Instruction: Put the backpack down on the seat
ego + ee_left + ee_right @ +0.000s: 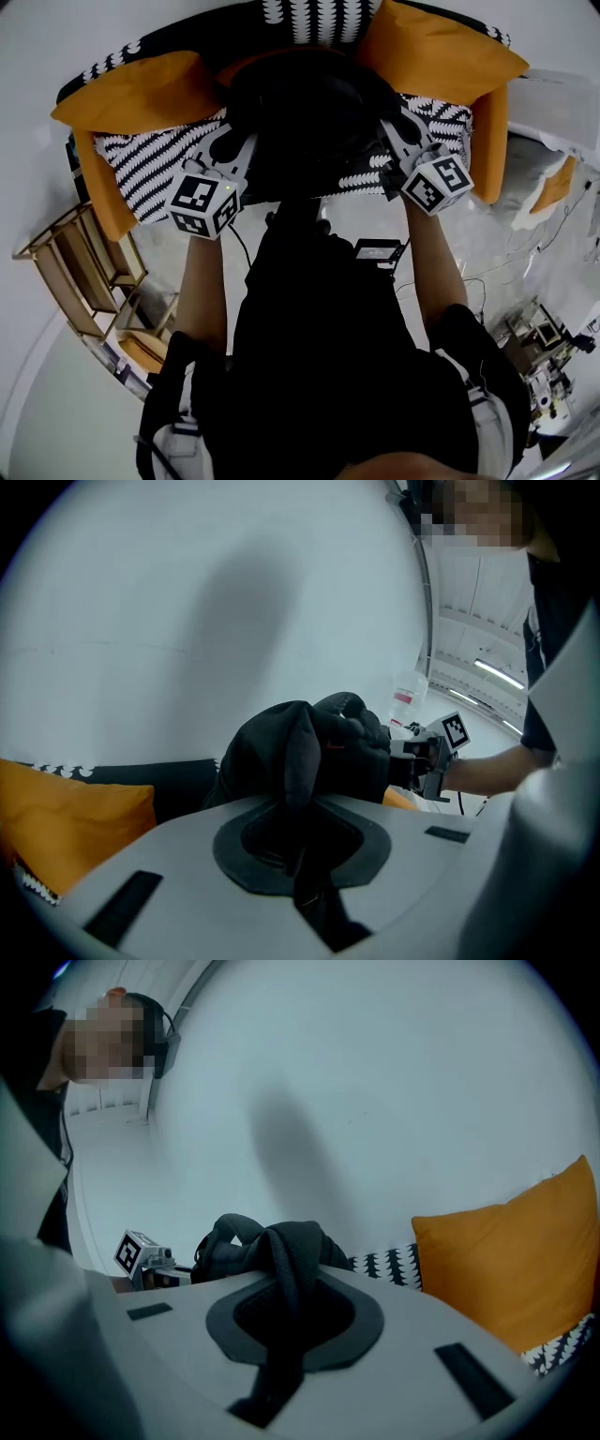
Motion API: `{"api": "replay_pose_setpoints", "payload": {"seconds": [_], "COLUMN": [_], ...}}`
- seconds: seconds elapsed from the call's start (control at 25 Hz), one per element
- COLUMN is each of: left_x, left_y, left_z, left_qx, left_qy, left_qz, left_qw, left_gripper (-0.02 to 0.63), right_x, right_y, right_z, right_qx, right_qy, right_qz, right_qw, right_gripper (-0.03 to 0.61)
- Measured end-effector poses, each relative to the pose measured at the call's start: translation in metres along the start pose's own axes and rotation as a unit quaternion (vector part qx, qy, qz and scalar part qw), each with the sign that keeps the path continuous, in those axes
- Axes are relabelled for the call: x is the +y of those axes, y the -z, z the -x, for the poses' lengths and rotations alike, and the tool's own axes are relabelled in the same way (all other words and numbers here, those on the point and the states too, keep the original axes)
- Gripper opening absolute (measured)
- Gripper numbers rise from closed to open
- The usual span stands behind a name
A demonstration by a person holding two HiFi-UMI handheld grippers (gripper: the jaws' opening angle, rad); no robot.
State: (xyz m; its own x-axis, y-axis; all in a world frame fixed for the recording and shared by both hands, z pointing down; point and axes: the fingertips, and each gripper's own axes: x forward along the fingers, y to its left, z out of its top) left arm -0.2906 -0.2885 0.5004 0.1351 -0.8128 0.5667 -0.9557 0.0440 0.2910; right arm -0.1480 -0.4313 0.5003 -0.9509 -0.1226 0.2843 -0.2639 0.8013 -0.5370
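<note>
A black backpack (305,112) hangs over the seat (159,155) of a sofa with a black-and-white patterned cover. My left gripper (236,141) is shut on a fold of its black fabric (291,752) at the left side. My right gripper (398,131) is shut on a black webbing strap (286,1269) at the right side. In the left gripper view the bag's bulk (319,747) rises just past the jaws, with the right gripper (436,752) beyond it. The left gripper's marker cube (136,1252) shows in the right gripper view.
Orange cushions lie at both ends of the sofa, one left (131,94) and one right (441,52). A wooden rack (80,272) stands on the floor at the left. Cables and boxes (544,347) lie on the floor at the right. A white wall (187,602) rises behind the sofa.
</note>
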Motion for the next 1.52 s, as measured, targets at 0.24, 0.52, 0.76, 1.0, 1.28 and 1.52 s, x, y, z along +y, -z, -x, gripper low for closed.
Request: {"api": "replay_pose_setpoints", "payload": {"seconds": [0.24, 0.52, 0.76, 1.0, 1.28, 1.52], "left_x": [0.027, 0.045, 0.082, 0.106, 0.131, 0.129], "left_y": [0.012, 0.004, 0.01, 0.019, 0.03, 0.036], "left_z": [-0.023, -0.058, -0.09, -0.122, -0.162, -0.173], "left_qx": [0.004, -0.008, -0.009, 0.008, 0.044, 0.065], "left_qy": [0.01, 0.013, -0.027, -0.04, -0.059, -0.065], "left_qz": [0.016, 0.02, 0.077, 0.096, 0.129, 0.121], "left_qw": [0.9998, 0.9997, 0.9966, 0.9946, 0.9889, 0.9884], "left_gripper": [0.034, 0.035, 0.035, 0.037, 0.044, 0.044], "right_x": [-0.02, -0.056, -0.083, -0.118, -0.152, -0.162], "right_y": [0.018, 0.015, 0.023, 0.038, 0.054, 0.062], "right_z": [-0.026, -0.054, -0.091, -0.122, -0.149, -0.147], "right_qx": [0.001, 0.014, 0.039, 0.058, 0.107, 0.128], "right_qy": [-0.004, 0.023, 0.062, 0.097, 0.116, 0.125], "right_qz": [-0.037, -0.017, -0.005, -0.021, 0.01, 0.043], "right_qw": [0.999, 0.999, 0.997, 0.993, 0.987, 0.983], "right_gripper": [0.048, 0.048, 0.048, 0.048, 0.054, 0.066]}}
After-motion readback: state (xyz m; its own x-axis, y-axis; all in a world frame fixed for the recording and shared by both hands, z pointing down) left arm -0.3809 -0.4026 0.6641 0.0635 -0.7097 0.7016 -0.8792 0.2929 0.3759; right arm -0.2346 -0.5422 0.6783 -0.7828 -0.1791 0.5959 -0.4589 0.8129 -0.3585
